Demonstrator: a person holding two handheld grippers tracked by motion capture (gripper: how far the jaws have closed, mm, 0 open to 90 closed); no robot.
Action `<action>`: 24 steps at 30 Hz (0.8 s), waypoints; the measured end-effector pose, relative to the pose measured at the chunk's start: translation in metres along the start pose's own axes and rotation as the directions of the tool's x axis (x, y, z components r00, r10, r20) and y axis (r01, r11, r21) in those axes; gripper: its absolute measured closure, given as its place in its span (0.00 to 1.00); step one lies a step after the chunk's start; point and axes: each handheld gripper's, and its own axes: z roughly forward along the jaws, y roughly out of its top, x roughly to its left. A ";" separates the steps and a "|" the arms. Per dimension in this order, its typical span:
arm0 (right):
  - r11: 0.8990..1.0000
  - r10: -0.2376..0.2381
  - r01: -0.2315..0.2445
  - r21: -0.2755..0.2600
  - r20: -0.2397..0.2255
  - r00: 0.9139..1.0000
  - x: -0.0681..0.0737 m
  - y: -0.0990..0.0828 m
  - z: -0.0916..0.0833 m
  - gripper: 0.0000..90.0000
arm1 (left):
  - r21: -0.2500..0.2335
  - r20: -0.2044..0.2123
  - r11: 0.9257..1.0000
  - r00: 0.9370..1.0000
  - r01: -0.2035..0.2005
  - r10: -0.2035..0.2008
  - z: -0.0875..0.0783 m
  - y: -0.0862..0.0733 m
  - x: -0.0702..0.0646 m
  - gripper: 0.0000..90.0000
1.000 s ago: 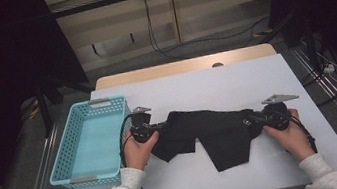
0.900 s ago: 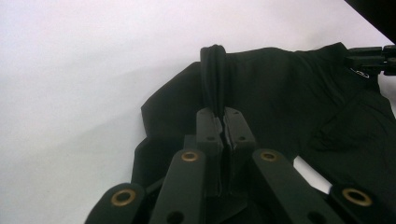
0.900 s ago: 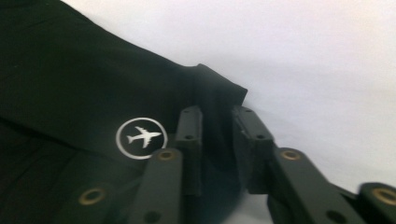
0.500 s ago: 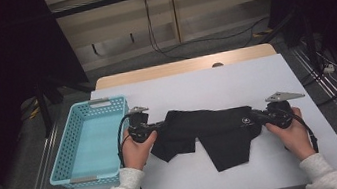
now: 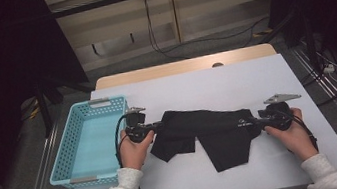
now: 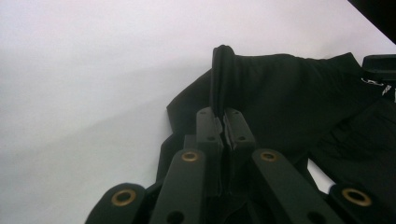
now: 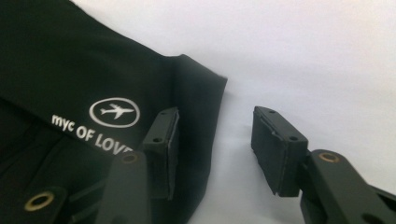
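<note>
A black garment [image 5: 212, 131] lies spread across the middle of the white table [image 5: 235, 79]. My left gripper [image 5: 156, 125] is shut on its left end; in the left gripper view the jaws [image 6: 223, 116] pinch a rolled black hem, with the cloth [image 6: 280, 88] stretching away beyond. My right gripper [image 5: 254, 122] is at the garment's right end, and its jaws have just been opening. In the right gripper view the gripper [image 7: 215, 135] stands apart, one jaw over the cloth [image 7: 70, 60], whose edge reaches partway into the gap with no pad pressing it. White print [image 7: 114, 112] shows an aeroplane logo.
A light blue plastic basket [image 5: 107, 102] stands on the table's left side, just left of my left hand. White tabletop stretches behind the garment and in front of it. Cables lie on the floor beyond the table.
The right gripper's jaws have opened and let go of the garment's right end. Both hands and the garment stay where they were.
</note>
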 end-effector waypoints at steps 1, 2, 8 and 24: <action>1.000 0.003 -0.003 0.003 0.002 1.000 0.002 0.000 0.000 0.60 | -0.001 -0.001 1.000 1.000 0.002 -0.002 0.000 0.000 0.000 0.96; 1.000 -0.008 0.008 0.005 0.002 1.000 0.006 0.000 0.000 0.67 | -0.001 0.000 1.000 1.000 0.003 -0.003 0.001 0.000 0.000 0.96; 0.999 0.038 -0.037 0.011 -0.055 0.998 0.012 0.000 0.002 0.95 | -0.002 0.001 1.000 1.000 -0.001 0.001 0.000 0.000 -0.002 0.96; 0.971 0.077 -0.102 -0.215 -0.124 0.989 -0.007 0.021 -0.037 0.97 | -0.042 0.045 0.999 0.999 -0.001 0.003 -0.006 0.006 -0.007 0.97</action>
